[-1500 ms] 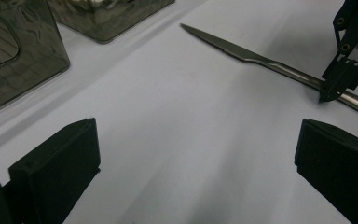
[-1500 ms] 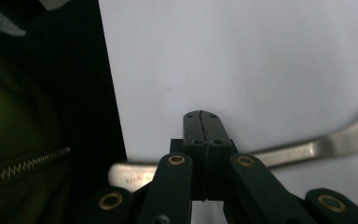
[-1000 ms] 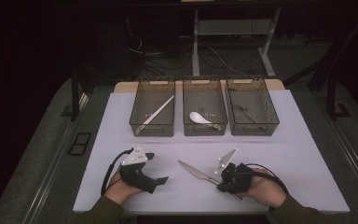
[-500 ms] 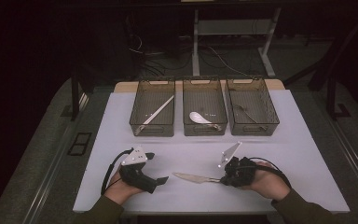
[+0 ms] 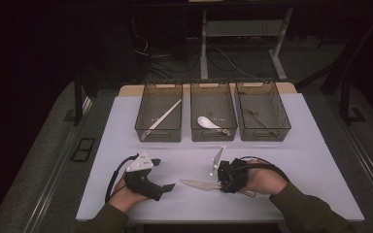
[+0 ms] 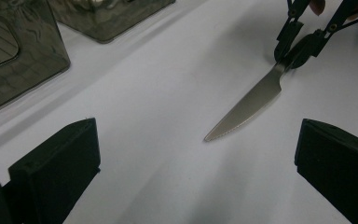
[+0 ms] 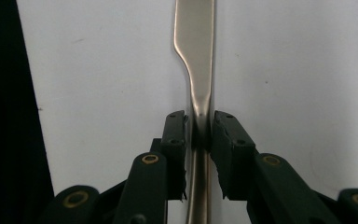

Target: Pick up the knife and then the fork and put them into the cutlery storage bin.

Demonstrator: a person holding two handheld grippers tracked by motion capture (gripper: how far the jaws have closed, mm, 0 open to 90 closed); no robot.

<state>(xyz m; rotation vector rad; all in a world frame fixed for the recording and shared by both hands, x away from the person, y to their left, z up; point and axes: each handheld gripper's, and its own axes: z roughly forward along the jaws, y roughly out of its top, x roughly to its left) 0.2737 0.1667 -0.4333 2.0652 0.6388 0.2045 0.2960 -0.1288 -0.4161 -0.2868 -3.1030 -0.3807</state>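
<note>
A steel table knife (image 5: 199,184) lies flat on the white mat (image 5: 291,160), its blade tip pointing left. My right gripper (image 5: 222,185) straddles the knife's neck (image 7: 200,105). Its jaws have just been opening, and the pads stand slightly off the metal with the knife between them. The left gripper view shows the blade (image 6: 247,105) on the mat with the right gripper (image 6: 291,51) at its handle end. My left gripper (image 5: 162,174) rests at the front left of the mat. Its jaws are wide open (image 6: 196,172) and hold nothing.
Three dark see-through bins stand in a row at the back of the mat. The left bin (image 5: 141,127) holds a long pale utensil, the middle bin (image 5: 213,137) a white spoon (image 5: 206,122), the right bin (image 5: 286,124) a dark utensil. Table edges drop off on both sides.
The right hand has shifted right and swung the knife from a slant to level on the mat. Its jaws have loosened on the knife. The left hand has not moved.
</note>
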